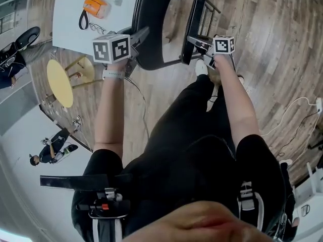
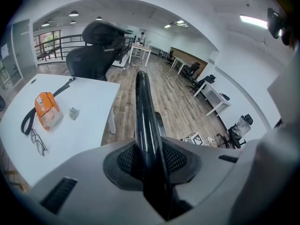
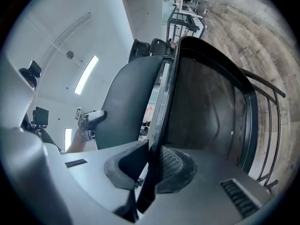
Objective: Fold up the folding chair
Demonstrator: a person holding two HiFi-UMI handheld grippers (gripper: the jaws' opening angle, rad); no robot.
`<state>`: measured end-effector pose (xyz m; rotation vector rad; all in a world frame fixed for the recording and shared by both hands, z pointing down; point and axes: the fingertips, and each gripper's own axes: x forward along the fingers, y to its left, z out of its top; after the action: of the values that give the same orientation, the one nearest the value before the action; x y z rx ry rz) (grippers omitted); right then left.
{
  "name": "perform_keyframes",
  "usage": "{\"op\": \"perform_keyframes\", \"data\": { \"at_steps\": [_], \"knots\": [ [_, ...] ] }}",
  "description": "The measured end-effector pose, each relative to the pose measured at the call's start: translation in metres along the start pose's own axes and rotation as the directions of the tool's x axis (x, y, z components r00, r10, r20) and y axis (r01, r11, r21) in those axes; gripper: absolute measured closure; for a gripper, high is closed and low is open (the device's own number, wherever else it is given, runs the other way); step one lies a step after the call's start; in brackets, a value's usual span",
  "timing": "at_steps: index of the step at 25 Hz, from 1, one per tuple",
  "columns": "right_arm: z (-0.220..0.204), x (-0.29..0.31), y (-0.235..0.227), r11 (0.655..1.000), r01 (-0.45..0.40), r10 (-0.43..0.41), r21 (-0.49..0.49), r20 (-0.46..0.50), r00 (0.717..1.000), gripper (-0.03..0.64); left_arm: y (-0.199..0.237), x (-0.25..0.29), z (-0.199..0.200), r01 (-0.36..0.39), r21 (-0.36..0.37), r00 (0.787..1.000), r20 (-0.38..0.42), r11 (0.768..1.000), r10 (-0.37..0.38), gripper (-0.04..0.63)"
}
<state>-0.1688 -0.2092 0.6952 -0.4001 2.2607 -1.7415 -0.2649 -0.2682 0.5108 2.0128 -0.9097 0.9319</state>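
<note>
The black folding chair [image 1: 151, 14] stands in front of me on the wood floor, its seat [image 1: 194, 26] tipped up close to the backrest. My left gripper [image 1: 137, 38] is shut on the backrest's curved top edge [image 2: 143, 107], which runs straight up between the pads of the left gripper [image 2: 150, 161]. My right gripper [image 1: 201, 43] holds the seat's thin front rim; in the right gripper view the rim sits clamped between the pads of that gripper [image 3: 152, 165], with the seat's underside [image 3: 206, 107] to the right and the backrest [image 3: 131, 102] to the left.
A white table [image 1: 70, 24] stands left of the chair with an orange pouch [image 2: 47, 110] and glasses [image 2: 38, 142] on it. A yellow round stool [image 1: 60, 82] is below it. Black office chairs [image 2: 93, 55] stand beyond the table. A white cable [image 1: 292, 110] trails on the floor at right.
</note>
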Motion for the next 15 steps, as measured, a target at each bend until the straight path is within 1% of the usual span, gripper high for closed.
{"op": "perform_keyframes", "data": {
  "at_steps": [5, 12, 15],
  "knots": [
    [0.001, 0.035, -0.001, 1.0, 0.025, -0.025, -0.003, 0.003, 1.0, 0.577, 0.018, -0.007, 0.003, -0.011, 0.002, 1.0, 0.001, 1.0, 0.011, 0.511],
    [0.005, 0.094, 0.001, 0.998, 0.05, -0.052, -0.041, -0.051, 0.997, 0.577, 0.052, -0.019, 0.008, -0.023, 0.002, 1.0, 0.005, 1.0, 0.023, 0.511],
    [0.003, 0.111, -0.009, 0.996, 0.077, -0.079, -0.045, -0.051, 0.996, 0.577, 0.06, -0.022, 0.006, -0.026, -0.002, 1.0, 0.006, 1.0, 0.026, 0.511]
  ]
}}
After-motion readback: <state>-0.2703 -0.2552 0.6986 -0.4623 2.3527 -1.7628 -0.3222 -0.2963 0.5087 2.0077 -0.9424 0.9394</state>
